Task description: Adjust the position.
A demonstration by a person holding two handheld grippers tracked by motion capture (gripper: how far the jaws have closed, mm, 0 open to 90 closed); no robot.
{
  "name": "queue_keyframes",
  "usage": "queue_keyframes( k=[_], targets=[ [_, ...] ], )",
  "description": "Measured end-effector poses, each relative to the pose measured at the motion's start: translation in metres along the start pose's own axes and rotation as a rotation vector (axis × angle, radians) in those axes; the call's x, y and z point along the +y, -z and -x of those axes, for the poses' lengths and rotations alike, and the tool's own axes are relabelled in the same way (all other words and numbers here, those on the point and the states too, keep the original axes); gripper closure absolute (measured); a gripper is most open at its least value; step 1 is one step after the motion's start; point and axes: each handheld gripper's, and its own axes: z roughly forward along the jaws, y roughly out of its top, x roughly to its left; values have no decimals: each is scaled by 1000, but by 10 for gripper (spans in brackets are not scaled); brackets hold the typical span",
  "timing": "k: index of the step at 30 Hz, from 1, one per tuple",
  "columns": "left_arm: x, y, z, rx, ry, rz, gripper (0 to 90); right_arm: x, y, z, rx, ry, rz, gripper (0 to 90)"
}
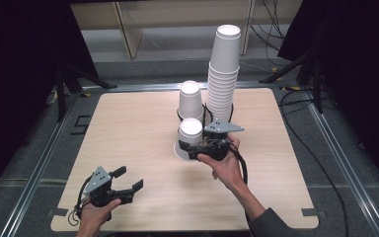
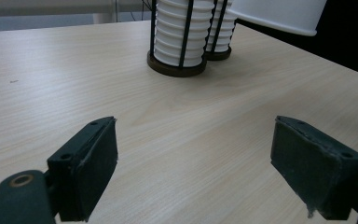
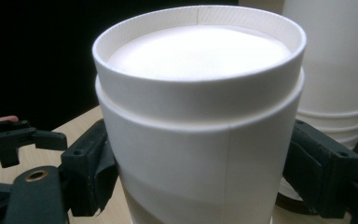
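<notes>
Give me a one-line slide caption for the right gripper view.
Right tongs clamp an upside-down white paper cup, with the taller cup stack just behind.

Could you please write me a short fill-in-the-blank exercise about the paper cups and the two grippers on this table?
1. The right gripper grips a white paper cup whose ____ faces up.
2. The left gripper has open jaws with ____ between them.
3. In the high view, the tall stack of cups stands to the ____ of the short stack.
Missing words: bottom; nothing; right.
</notes>
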Motion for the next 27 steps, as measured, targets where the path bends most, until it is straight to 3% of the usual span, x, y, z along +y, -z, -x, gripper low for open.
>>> queue_keyframes(
  k=[2, 6, 12, 14, 15, 16, 18, 23, 25, 27],
  targets=[
    [0, -1, 1, -17, -4, 4, 144, -3, -1, -1, 1, 18, -3, 191],
    [1, -3, 4, -56, -8, 27, 144, -8, -4, -4, 31, 2, -16, 191],
    [6, -13, 13, -121, -67, 72, 144, -15, -10, -11, 74, 24, -9, 191],
    [6, -17, 17, -130, -103, 56, 144, -16, -12, -14, 84, 11, -32, 191],
    [5, -20, 19, -143, -117, 55, 144, -18, -16, -17, 111, 11, -25, 191],
    [6, -23, 23, -153, -151, 55, 144, -19, -17, -18, 107, 22, -28, 191],
    [7, -24, 24, -151, -159, 48, 144, -20, -18, -22, 133, 1, -38, 191],
    [8, -33, 24, -163, -155, 67, 144, -22, -25, -35, 167, 27, -48, 191],
    [8, -36, 25, -175, -154, 67, 144, -24, -27, -40, 185, 3, -57, 191],
    [8, -39, 27, -189, -158, 78, 144, -24, -30, -42, 195, 10, -49, 192]
  ],
)
